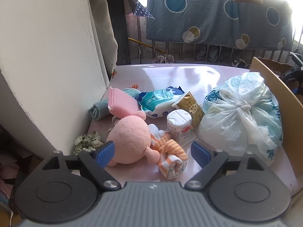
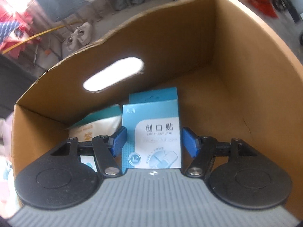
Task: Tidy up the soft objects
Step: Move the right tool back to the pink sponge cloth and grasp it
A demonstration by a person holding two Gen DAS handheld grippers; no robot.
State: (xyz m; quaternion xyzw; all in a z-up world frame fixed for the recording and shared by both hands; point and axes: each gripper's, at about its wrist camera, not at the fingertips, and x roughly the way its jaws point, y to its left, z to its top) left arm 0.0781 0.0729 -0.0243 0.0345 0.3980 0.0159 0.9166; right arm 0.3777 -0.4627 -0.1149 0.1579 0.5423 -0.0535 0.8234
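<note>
In the left wrist view my left gripper (image 1: 152, 149) stands open just above a pink plush toy (image 1: 130, 141) and a rolled orange-striped cloth (image 1: 170, 158) on the pink table (image 1: 180, 75); its left pad is close to the plush. Behind them lie a pink sponge cloth (image 1: 121, 104), a teal towel (image 1: 98, 109) and a green scrunchie (image 1: 87, 141). In the right wrist view my right gripper (image 2: 154, 138) is inside a cardboard box (image 2: 170, 47). A blue plaster box (image 2: 151, 128) stands between its open fingers, with a gap at the right pad.
A wipes pack (image 1: 159, 102), a white bottle (image 1: 179, 126), a gold carton (image 1: 191, 107) and a tied plastic bag (image 1: 240, 113) crowd the table. A white wall (image 1: 47, 66) bounds the left, the cardboard box wall (image 1: 274, 98) the right. A white-teal pack (image 2: 100, 123) lies in the box.
</note>
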